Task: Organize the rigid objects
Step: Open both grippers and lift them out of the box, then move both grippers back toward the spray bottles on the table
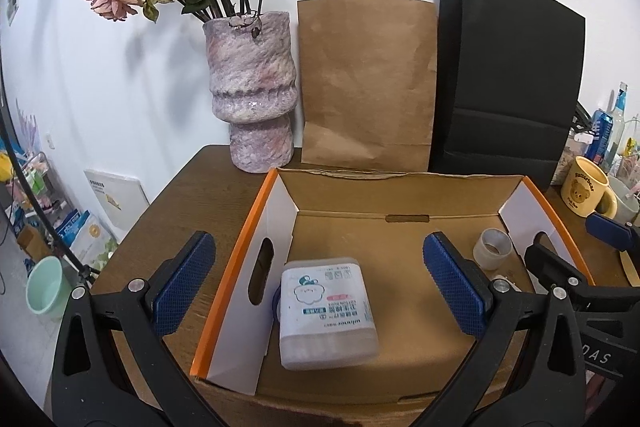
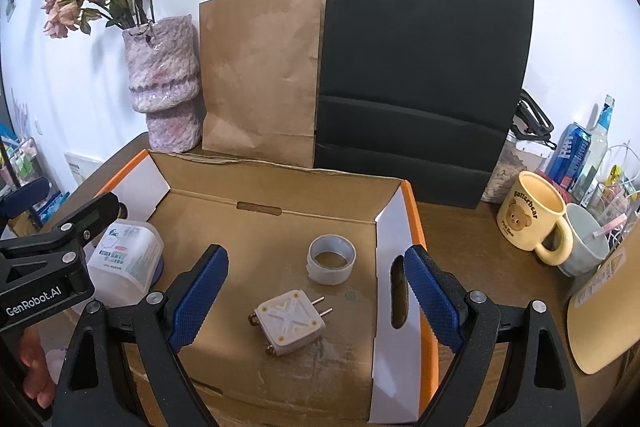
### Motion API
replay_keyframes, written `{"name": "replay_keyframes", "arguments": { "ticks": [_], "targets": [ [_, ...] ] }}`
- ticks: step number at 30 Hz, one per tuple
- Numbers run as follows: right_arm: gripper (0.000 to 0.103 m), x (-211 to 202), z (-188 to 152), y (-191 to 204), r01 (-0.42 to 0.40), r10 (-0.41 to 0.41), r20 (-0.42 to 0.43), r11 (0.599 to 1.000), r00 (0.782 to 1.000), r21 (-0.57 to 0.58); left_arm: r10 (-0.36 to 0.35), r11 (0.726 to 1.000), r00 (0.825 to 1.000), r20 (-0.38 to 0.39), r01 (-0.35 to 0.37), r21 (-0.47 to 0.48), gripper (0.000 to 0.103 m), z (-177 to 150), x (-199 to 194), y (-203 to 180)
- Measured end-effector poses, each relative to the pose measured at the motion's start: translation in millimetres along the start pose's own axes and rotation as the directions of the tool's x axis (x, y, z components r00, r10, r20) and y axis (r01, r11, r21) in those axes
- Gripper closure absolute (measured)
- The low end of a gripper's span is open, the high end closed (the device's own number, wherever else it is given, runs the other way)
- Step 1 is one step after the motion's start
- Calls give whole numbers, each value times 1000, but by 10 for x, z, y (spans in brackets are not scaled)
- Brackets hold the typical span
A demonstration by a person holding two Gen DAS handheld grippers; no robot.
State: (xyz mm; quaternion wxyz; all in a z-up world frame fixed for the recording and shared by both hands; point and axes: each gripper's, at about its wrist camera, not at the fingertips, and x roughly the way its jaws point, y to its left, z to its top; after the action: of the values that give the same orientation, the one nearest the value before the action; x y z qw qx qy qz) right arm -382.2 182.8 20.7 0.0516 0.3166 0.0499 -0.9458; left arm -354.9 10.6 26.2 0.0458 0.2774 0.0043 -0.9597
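An open cardboard box with orange edges (image 1: pixel 236 259) (image 2: pixel 412 215) sits on the brown table. Inside it lie a translucent cotton-swab box (image 1: pixel 326 311) (image 2: pixel 126 257), a roll of grey tape (image 1: pixel 492 249) (image 2: pixel 332 259) and a white plug adapter (image 2: pixel 290 321). My left gripper (image 1: pixel 320 287) hovers open above the swab box, touching nothing. Over the adapter, my right gripper (image 2: pixel 316 301) stands open with its fingers well apart from it. The other gripper shows at the right edge of the left wrist view and at the left edge of the right wrist view.
Behind the box stand a pink vase of dried roses (image 1: pixel 252 91) (image 2: pixel 166 83), a brown paper bag (image 1: pixel 366 83) (image 2: pixel 260 75) and a black paper bag (image 1: pixel 508 75) (image 2: pixel 424 79). A yellow bear mug (image 2: pixel 528 215) (image 1: pixel 586 191), a grey cup, cans and bottles crowd the right side. A person's fingers show at lower left.
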Motion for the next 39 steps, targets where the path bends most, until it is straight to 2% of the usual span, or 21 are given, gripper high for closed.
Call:
{"name": "replay_keyframes", "arguments": {
  "ticks": [14,27,39],
  "targets": [
    [10,-341,-144,-34,-6,5,34,1000,999,14,-23,1000,1000,10,23,0,0,-154,-323,-9],
    [10,-728,-404,-43,-18,18,58,1000,998,3,-39,999,999,15,39,-6,0,-369,-668,9],
    [10,-1044,-670,-91,-27,28,74,1000,997,-4,-61,998,998,10,60,26,0,-612,-930,-64]
  ]
}}
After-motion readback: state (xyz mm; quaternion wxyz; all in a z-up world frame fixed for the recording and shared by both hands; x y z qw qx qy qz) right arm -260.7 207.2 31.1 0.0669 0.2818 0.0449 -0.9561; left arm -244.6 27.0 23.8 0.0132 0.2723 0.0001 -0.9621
